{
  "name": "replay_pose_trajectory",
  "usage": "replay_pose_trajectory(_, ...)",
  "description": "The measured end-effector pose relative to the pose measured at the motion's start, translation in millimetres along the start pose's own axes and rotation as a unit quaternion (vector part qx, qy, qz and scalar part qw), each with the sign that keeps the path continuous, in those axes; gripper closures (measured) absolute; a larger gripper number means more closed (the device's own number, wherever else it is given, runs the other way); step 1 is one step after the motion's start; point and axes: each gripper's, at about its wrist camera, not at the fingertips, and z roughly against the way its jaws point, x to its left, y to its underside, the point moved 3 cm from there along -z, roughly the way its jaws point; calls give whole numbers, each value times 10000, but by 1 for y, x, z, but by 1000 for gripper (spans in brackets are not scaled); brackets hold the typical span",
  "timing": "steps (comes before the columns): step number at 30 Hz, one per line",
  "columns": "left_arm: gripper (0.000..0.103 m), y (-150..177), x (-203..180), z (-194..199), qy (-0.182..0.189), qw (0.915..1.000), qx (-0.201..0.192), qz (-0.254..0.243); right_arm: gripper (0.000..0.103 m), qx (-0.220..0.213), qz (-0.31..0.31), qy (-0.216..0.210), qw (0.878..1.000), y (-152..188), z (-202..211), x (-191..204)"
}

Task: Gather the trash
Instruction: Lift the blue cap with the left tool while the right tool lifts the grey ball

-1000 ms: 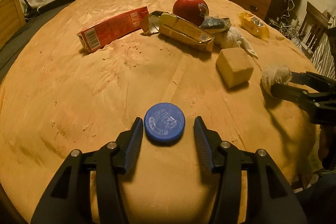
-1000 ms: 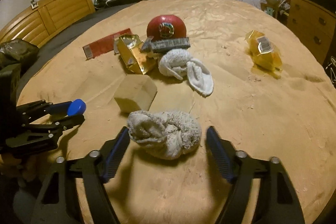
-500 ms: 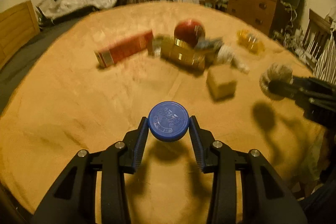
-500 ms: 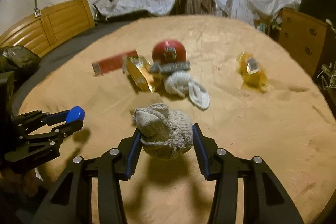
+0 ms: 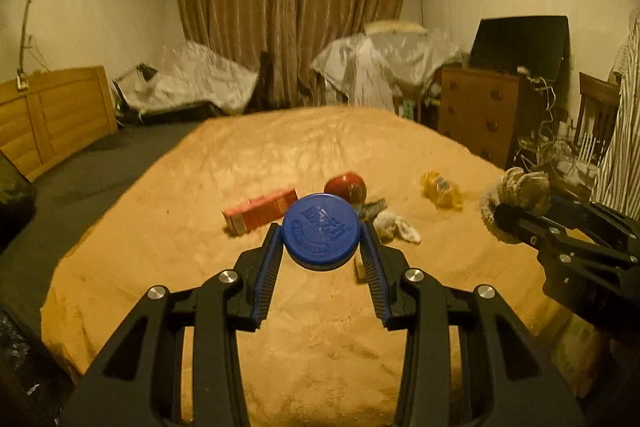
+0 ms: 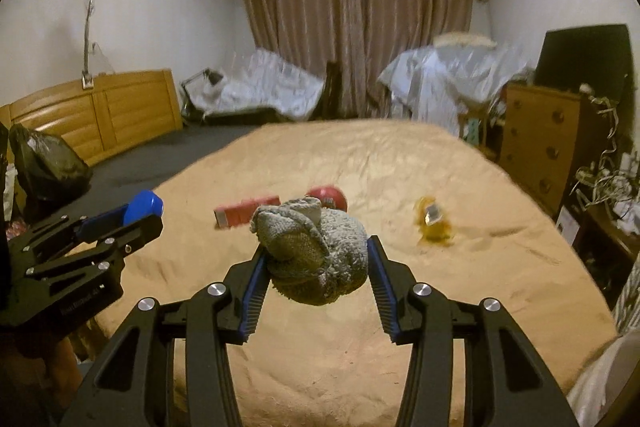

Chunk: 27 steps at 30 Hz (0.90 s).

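I see the blue bottle cap (image 5: pixel 320 235) clamped flat side up between the ribbed blue pads of my left hand-held gripper (image 5: pixel 322 247), its printed top tilted toward the camera. It is round, so it has no long axis to speak of; its rim runs from pad to pad, at nine and three o'clock. It sits right at the fingertips, lifted clear of the bed (image 5: pixel 200 211) with its tan cover.

In my right hand-held gripper (image 6: pixel 316 259) I hold a balled grey rag (image 6: pixel 314 253), a lumpy wad squeezed on both flanks by the pads, slightly wider than tall, its bulk bulging up and over the tips toward twelve o'clock. It too hangs above the bed cover. Both sets of jaws closed onto their loads within the last second, and each now presses on its item.

From the left camera the right hand-held gripper and its rag (image 5: pixel 516 193) show at three o'clock; from the right camera the left one with the cap (image 6: pixel 144 209) shows at nine o'clock.

Farther out on the bed, past the cap toward twelve o'clock, lie a red carton (image 5: pixel 260 213) with its long axis roughly crosswise, a red round container (image 5: pixel 346 187), a white crumpled cloth (image 5: pixel 396 229) and a yellow wrapper (image 5: pixel 442 189) near two o'clock. A wooden dresser (image 5: pixel 476 111) stands beyond the bed at two o'clock, curtains (image 5: pixel 292 19) at twelve.
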Motion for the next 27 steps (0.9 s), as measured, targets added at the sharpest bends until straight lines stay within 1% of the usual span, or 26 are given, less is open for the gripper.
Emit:
replay_pose_trajectory(2,65,-3,-1,9,-25,9999,-132,63,54,-207,25,146,9997,-2,19,2)
replay_pose_trajectory(8,64,-10,-7,34,-188,9983,-542,111,54,-523,-40,321,9981,-1,59,11)
replay_pose_trajectory(14,64,-9,-11,41,-189,9980,-595,118,53,-682,-90,414,9968,3,87,16)
replay_pose_trajectory(21,64,-11,-10,47,-138,9980,-607,107,53,-691,-106,389,9968,1,96,18)
replay_pose_trajectory(27,64,-11,-9,54,-140,9978,-633,113,53,-687,-96,371,9969,-6,93,26)
